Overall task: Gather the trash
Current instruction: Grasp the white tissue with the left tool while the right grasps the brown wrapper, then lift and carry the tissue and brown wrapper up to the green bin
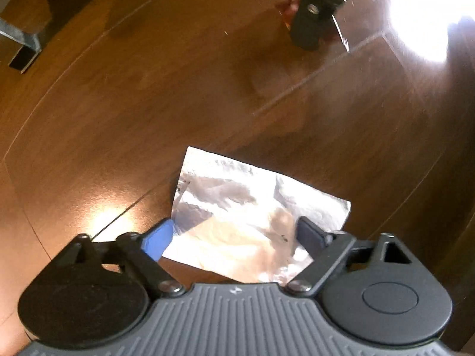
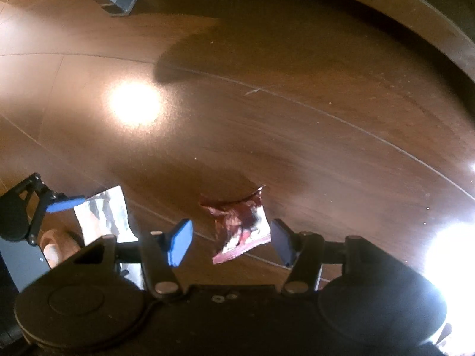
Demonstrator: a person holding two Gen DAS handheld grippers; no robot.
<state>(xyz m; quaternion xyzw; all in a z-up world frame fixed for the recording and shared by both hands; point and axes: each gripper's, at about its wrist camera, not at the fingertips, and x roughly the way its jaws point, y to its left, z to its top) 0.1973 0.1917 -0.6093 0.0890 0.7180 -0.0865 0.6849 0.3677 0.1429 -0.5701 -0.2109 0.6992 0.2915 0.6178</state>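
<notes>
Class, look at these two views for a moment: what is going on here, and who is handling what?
A person is picking litter off a wooden floor with a handheld gripper in each hand. The left gripper points down over a silver foil wrapper, its open jaws straddling the wrapper, which lies flat. The right gripper hangs over a crumpled red snack wrapper, jaws open on either side of it. Neither wrapper looks gripped or lifted yet.

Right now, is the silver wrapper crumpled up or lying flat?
Mostly flat: the silver wrapper lies spread on the wooden floor, creased but not balled.
</notes>
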